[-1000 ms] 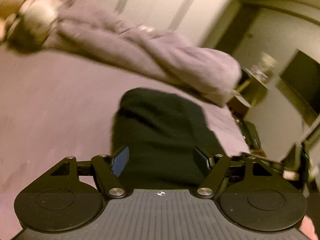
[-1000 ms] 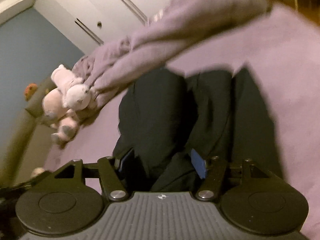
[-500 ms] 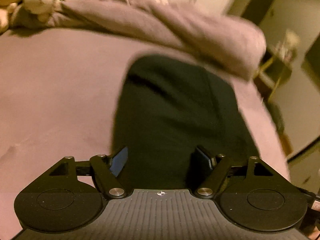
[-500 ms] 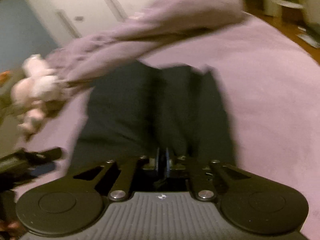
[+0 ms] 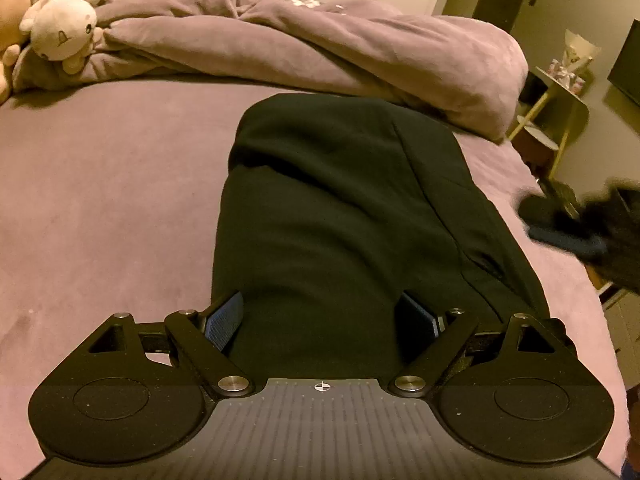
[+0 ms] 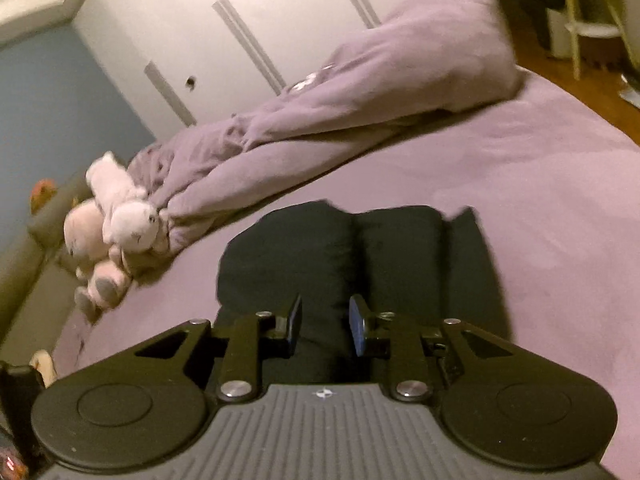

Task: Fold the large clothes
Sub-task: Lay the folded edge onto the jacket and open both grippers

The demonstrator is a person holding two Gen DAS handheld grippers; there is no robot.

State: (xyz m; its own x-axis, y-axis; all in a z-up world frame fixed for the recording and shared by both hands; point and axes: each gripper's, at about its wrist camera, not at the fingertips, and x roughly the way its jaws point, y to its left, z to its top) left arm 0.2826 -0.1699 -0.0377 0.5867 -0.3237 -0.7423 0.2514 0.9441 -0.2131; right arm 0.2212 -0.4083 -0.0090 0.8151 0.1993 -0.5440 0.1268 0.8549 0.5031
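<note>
Here a mauve bed [image 5: 100, 200] carries a black garment [image 5: 340, 220] below a rumpled duvet [image 5: 320, 48]. The left hand-held gripper [image 5: 320, 316] is opening wide astride it. The right hand-held gripper [image 6: 325, 326] is opening narrowly, pads clear.

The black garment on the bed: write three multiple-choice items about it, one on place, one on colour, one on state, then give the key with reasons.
1. Where does the black garment lie?
A. on the purple bed sheet
B. on the floor
C. on top of the plush toy

2. What colour is the bunched duvet behind the garment?
A. white
B. purple
C. green

3. How is the garment laid out?
A. hanging from a tool
B. rolled into a ball
C. folded into a long narrow strip, flat on the bed

Key: 1 A, sheet shows on both sides of the garment; 2 B, the duvet matches the sheet's purple; 3 C, side panels lie folded inward in the right wrist view, and neither the left tool nor the right tool grips it.
</note>
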